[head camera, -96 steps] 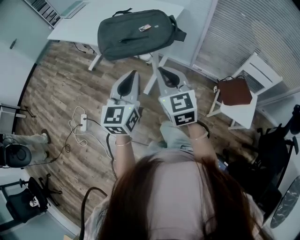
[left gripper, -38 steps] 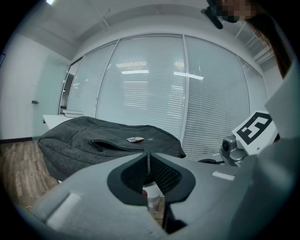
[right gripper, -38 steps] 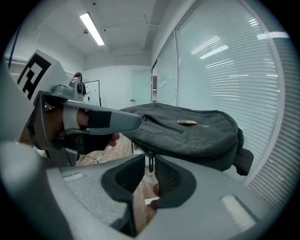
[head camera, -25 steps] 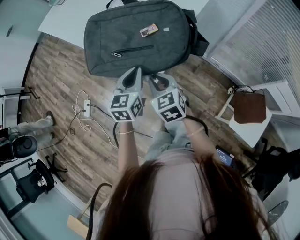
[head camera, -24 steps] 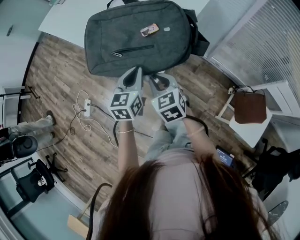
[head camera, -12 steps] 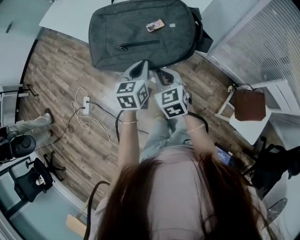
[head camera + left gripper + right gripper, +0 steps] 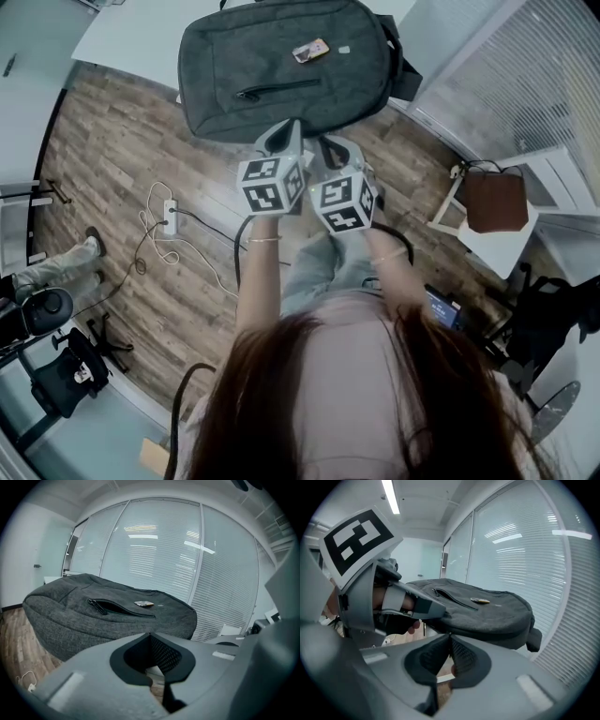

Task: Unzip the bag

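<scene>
The grey bag point(image 7: 281, 66) lies flat on the white worktop point(image 7: 122, 42). The left tongs point(image 7: 287, 129) and right tongs point(image 7: 327, 143) hover at its near edge, both clenched on nothing. Judged best: spread one pair, pinch the zip pull point(image 7: 246, 95) on the bag's front squarely, and brace the fabric with the other.

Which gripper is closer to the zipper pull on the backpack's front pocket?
Left. The left gripper is by the backpack's near edge, below and just right of the zipper pull in the head view; the right gripper is beside it, farther right.
</scene>
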Available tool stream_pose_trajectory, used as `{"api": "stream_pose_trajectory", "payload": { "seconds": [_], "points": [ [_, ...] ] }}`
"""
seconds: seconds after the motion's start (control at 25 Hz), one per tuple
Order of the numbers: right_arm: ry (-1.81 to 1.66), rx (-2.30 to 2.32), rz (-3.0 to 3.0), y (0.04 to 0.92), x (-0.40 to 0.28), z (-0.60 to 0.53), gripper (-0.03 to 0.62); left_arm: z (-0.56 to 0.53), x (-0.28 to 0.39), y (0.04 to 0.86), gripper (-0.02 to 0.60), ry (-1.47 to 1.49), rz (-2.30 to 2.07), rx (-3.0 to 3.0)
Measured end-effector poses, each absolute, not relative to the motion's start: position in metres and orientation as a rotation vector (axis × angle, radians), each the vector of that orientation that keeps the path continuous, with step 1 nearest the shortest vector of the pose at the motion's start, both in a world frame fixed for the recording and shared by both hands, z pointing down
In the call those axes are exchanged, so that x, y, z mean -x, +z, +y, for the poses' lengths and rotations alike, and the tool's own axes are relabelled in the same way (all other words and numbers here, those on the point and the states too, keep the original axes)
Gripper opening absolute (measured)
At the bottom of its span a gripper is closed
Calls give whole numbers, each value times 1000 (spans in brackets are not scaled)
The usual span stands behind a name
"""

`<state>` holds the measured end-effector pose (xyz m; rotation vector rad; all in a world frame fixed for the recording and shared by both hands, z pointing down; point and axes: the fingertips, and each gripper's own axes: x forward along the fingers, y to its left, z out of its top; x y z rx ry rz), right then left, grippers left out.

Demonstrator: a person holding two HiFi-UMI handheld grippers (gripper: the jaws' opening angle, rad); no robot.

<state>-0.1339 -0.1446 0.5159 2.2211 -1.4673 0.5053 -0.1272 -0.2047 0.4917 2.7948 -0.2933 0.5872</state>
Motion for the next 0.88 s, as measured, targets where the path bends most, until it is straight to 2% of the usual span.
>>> {"api": "stream_pose_trajectory", "payload": {
  "seconds": [0.88],
  "points": [
    [597, -2429, -1256, 513, 103, -115, 9, -201, 130, 495, 9, 626, -158, -2782]
  ]
}}
